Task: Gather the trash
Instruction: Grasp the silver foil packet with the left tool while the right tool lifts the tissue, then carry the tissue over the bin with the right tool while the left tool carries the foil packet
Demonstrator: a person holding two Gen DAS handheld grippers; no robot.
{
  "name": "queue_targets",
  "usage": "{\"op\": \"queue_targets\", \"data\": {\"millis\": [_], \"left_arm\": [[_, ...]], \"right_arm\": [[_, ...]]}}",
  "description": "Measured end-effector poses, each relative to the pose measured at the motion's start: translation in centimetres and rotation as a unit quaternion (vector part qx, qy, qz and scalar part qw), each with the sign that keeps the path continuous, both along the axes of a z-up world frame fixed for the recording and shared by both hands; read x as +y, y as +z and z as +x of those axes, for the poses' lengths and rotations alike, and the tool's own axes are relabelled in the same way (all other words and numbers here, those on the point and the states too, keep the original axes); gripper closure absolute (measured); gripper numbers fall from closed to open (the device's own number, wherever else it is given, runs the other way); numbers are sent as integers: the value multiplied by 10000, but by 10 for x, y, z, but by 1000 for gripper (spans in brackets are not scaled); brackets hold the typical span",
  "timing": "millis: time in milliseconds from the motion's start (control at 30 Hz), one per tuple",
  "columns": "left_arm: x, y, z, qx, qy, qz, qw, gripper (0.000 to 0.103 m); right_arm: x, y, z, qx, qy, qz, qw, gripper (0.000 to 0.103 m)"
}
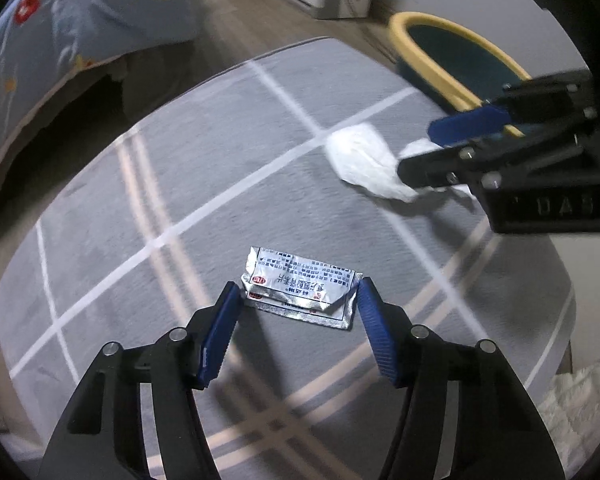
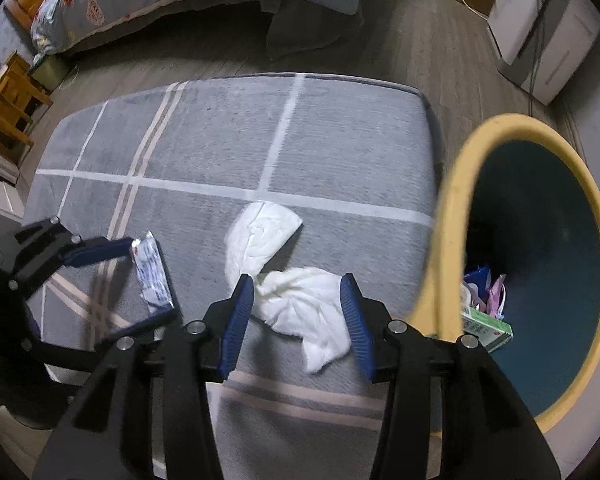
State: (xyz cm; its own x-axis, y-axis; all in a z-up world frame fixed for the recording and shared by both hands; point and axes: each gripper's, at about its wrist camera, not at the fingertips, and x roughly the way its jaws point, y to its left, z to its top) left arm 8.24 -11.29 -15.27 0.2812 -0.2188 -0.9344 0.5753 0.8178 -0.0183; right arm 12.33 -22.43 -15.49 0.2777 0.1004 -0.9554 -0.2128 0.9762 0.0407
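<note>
1. Here the left gripper point(image 1: 298, 300) points steeply down at the foil sachet point(image 1: 300, 286), which lies flat on the grey mat point(image 1: 180, 168) toward its near edge; the jaws stand apart with the sachet between them, the left pad just touching its edge, nothing gripped yet
2. The sachet is thin and flat, so the pads should probably press right down into the mat's pile before closing, catching the raised, crumpled fold
3. The right gripper point(image 2: 298, 312) is likewise unclenched, straddling the crumpled white tissue point(image 2: 300, 304) near the mat's right edge, just beside the yellow-rimmed bin point(image 2: 448, 216)
4. Close on the thicker bunched part of the tissue, since the loose tail could slip out
5. Lift both clear before swinging toward the bin, keeping the two grippers well apart
</note>
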Motion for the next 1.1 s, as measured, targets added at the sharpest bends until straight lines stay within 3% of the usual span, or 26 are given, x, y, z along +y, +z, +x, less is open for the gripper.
{"op": "queue_targets", "data": {"millis": [233,300,400,467,700,900,1100], "left_arm": [[22,2,2,54,227,6,9997,42],[23,2,1,73,227,21,9997,42],[22,4,-1,95,250,36,9996,42],[22,3,1,112,263,62,9996,42],[25,5,-2,81,240,81,9996,41],[27,12,-7,5,268,34,9996,42],[22,28,-5,-153,242,-98,9995,42]], "right_arm": [[26,-10,0,-67,238,-397,9989,59],[30,-11,0,-10,306,-293,9991,73],[33,-9,-2,74,301,-143,9994,84],[34,-11,-4,197,334,32,9992,85],[41,-9,-8,193,458,-35,9988,87],[35,11,-9,15,370,-15,9993,87],[7,51,-25,-379,-35,189,9991,87]]}}
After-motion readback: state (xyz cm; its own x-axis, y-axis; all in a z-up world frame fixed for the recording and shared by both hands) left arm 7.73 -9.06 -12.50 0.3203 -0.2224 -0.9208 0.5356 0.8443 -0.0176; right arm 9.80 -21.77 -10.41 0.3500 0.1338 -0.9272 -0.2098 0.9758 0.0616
